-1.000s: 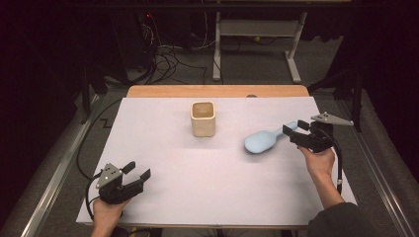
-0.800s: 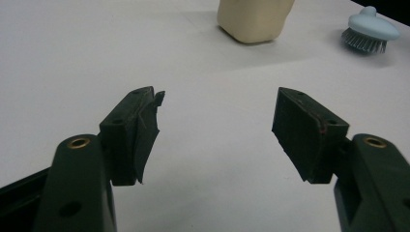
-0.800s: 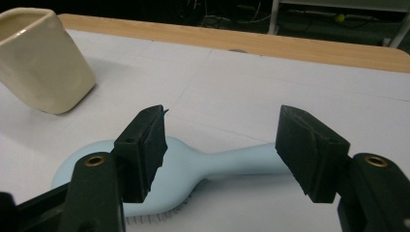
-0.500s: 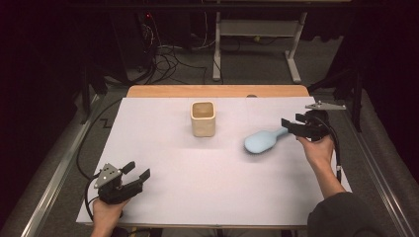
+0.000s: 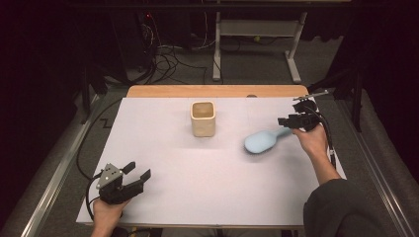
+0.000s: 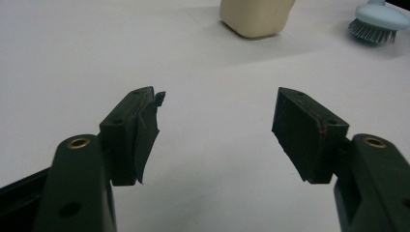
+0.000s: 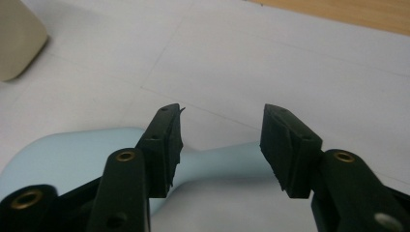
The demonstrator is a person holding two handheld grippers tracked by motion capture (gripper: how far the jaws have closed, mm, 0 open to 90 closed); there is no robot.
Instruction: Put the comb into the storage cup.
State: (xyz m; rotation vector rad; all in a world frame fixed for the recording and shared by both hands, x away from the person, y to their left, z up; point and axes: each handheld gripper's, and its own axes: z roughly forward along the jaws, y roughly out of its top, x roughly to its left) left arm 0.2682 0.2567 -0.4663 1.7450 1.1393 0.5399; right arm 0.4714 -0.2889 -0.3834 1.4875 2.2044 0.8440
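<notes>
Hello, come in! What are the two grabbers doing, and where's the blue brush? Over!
Left gripper open, empty, near table corner. Right gripper jaws just closing, straddling brush handle, no grip seen. Brush bristles-down on table. Cup stands apart; nothing blocking.

Right gripper [image 5: 285, 121] at the pale blue brush [image 5: 262, 141] handle, jaws just closing — left gripper [image 5: 137, 174] open, low on the white table [image 5: 197, 187]; cream cup [image 5: 203, 118] upright mid-table.

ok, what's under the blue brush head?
The brush lies bristles-down on the white table cover; the left gripper view shows dark bristles under its head. The cover directly beneath is hidden.
</notes>
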